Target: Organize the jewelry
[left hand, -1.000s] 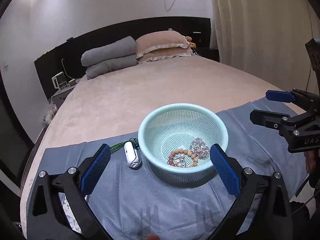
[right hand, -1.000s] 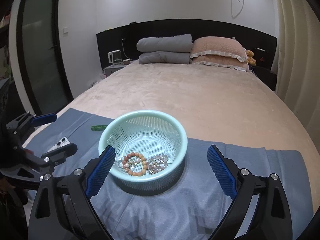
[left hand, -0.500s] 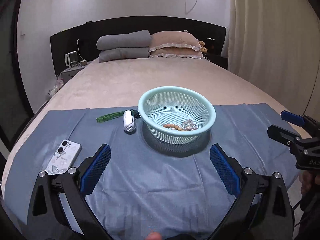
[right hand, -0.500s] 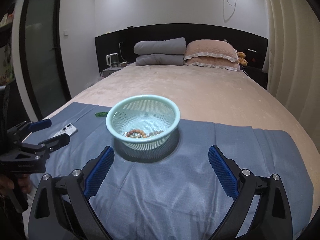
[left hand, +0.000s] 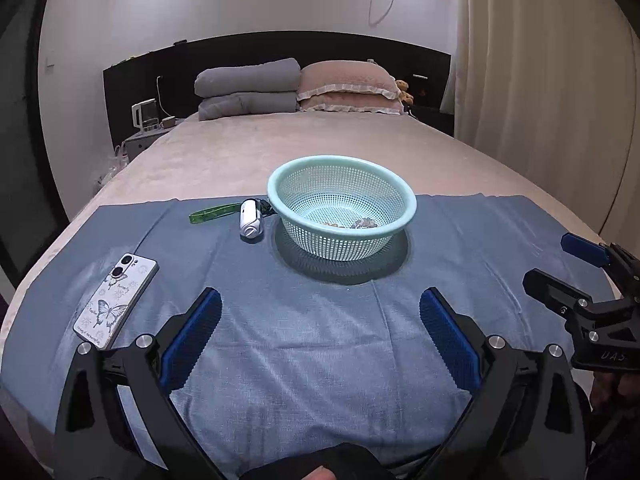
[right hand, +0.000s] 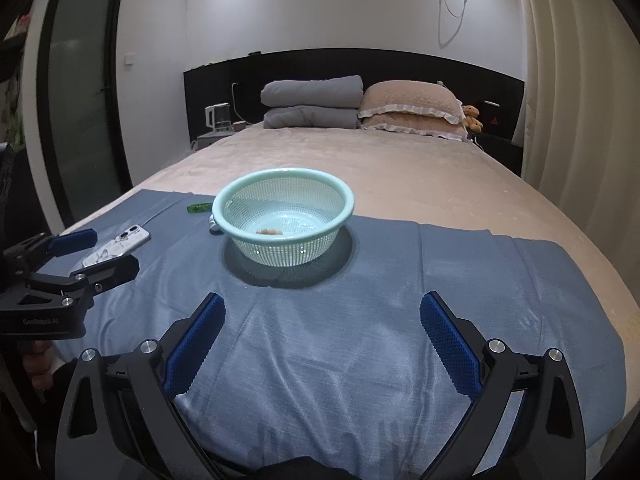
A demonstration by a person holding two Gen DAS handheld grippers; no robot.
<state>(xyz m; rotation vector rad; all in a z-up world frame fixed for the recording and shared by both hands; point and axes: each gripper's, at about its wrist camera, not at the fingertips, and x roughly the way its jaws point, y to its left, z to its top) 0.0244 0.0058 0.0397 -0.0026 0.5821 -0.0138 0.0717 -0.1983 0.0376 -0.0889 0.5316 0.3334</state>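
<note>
Currently both grippers hover low over the near edge of a blue cloth spread across the foot of a bed. Left gripper: jaws spread wide, nothing between the 2 blue pads. Right gripper: likewise spread, empty; it also shows at the right edge of the left view.

Basket, pale green mesh, sits on the cloth at frame centre, well apart from both grippers. Jewelry lies in its bottom, mostly hidden by the near rim; beads and a shiny piece just show. In the right view only a small tan patch is visible.

Left of the basket: a small white device just beside its wall, a green strap further left. Phone, butterfly case, lies at lower left of the left view.
</note>
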